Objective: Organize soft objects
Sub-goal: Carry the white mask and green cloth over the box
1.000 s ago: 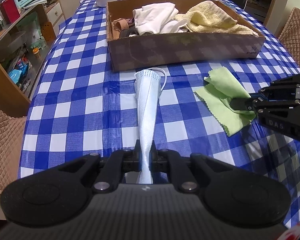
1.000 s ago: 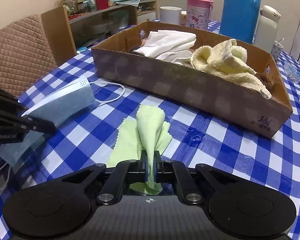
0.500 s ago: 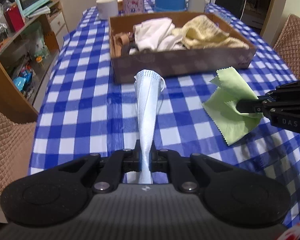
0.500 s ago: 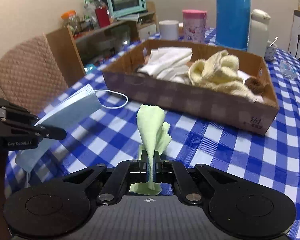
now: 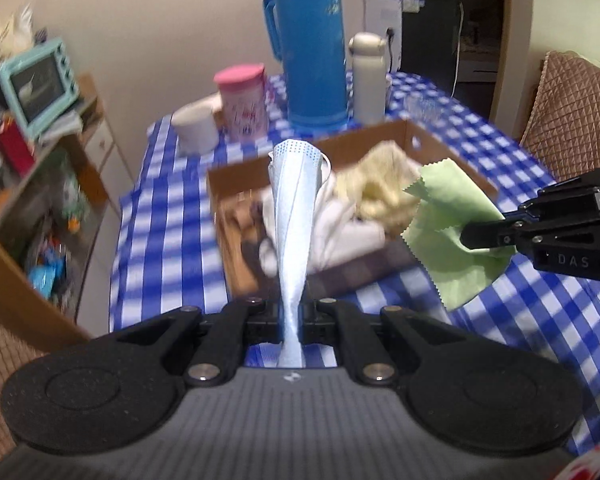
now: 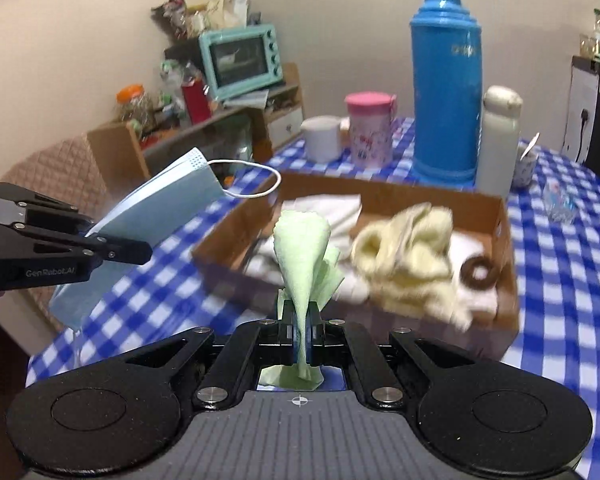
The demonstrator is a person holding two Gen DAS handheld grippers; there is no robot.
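The left gripper (image 5: 291, 312) pinches a pale blue pleated face mask (image 5: 294, 216); the right gripper (image 6: 300, 330) pinches a light green pinked-edge cloth (image 6: 302, 256). Both hang in the air on the near side of the shallow brown cardboard box (image 6: 504, 216) of towels. To do this well, each piece should pass fully over the box's near wall — ear loop included — before the jaws part.

place: home dining room | table (image 6: 560, 272): blue-white checked cloth | far edge: blue thermos (image 6: 446, 80), pink cup (image 6: 370, 130) | side shelf: mint toaster oven (image 6: 240, 60), jars | quilted chair (image 5: 572, 112)
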